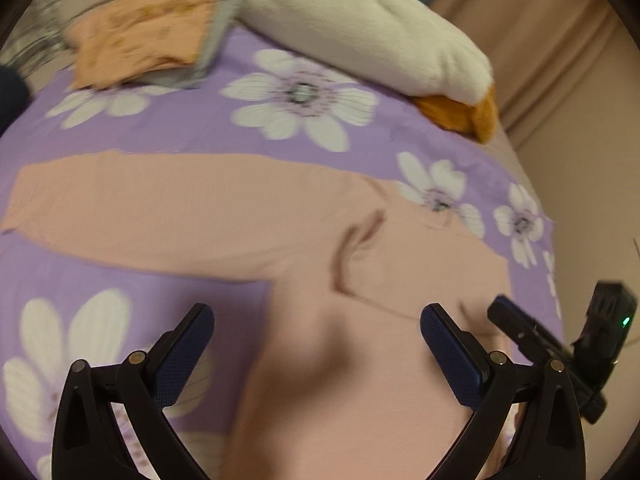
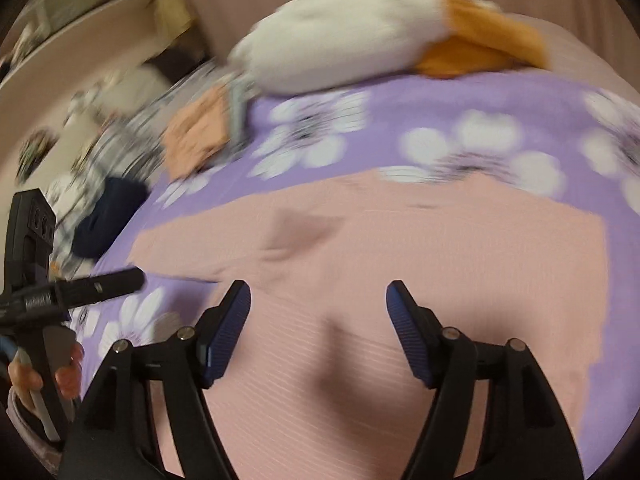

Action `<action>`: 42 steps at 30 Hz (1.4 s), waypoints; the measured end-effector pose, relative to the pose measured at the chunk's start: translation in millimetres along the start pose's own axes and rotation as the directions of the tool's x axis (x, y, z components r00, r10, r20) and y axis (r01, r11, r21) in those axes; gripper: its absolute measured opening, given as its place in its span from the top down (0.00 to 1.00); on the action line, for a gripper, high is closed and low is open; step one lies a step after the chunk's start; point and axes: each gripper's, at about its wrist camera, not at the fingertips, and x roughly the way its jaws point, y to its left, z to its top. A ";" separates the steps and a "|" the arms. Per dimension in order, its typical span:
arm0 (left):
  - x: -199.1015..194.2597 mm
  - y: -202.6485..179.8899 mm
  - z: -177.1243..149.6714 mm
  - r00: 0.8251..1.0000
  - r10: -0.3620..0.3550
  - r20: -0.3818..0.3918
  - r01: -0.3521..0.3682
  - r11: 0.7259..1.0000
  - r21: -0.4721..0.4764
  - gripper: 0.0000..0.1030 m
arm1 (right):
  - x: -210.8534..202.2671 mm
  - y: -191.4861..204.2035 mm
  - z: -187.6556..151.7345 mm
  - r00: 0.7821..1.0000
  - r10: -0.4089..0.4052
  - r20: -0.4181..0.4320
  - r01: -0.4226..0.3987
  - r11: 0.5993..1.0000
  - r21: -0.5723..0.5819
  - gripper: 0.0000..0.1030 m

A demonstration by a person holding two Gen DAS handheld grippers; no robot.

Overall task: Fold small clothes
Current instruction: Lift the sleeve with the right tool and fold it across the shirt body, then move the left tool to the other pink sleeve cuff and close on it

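The pink garment (image 1: 224, 216) is lying spread flat on the bed, over a purple sheet (image 1: 208, 120) printed with white flowers. One long sleeve is stretching out toward the left side of the bed, and the body of the garment is running down toward the near edge, where both grippers are hovering. A soft crease is showing near the middle of the cloth.

The left gripper (image 1: 318, 320) is hanging above the garment's lower part with its blue-padded fingers standing wide apart and nothing between them; whether the tips are touching the fabric I cannot tell. The right gripper (image 2: 318, 298) is pointing down over the broad pink body, its jaws parted too, the pads pressing on nothing. In the right wrist view, the left gripper's black fingertip is showing at the left, with the person's hand (image 2: 60, 372) wrapping around its handle just below.

Toward the far left corner of the bed, a folded peach piece (image 1: 140, 40) is sitting on top of a grey one, well apart from the pink garment. Along the far edge, a white plush toy (image 1: 360, 28) with an orange part is resting on the sheet. A dark blue cloth (image 2: 108, 220) is lying by the left edge. Both views are blurred.
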 end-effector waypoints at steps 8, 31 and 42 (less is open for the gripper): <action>56.9 -63.3 18.4 0.958 -0.273 -0.084 0.276 0.961 0.031 0.01 | -36.1 -74.9 -36.6 0.996 -0.074 0.045 0.065 0.982 0.177 0.60; 34.9 51.2 10.9 0.993 -0.117 0.023 0.119 0.973 -0.196 0.01 | -66.5 -75.6 -67.1 0.997 -0.024 0.080 0.007 0.980 0.199 0.58; -31.0 180.4 -24.0 0.985 -0.022 0.170 0.100 0.881 -0.462 0.01 | -65.7 -34.3 -83.5 0.999 0.023 0.037 -0.028 0.987 0.160 0.57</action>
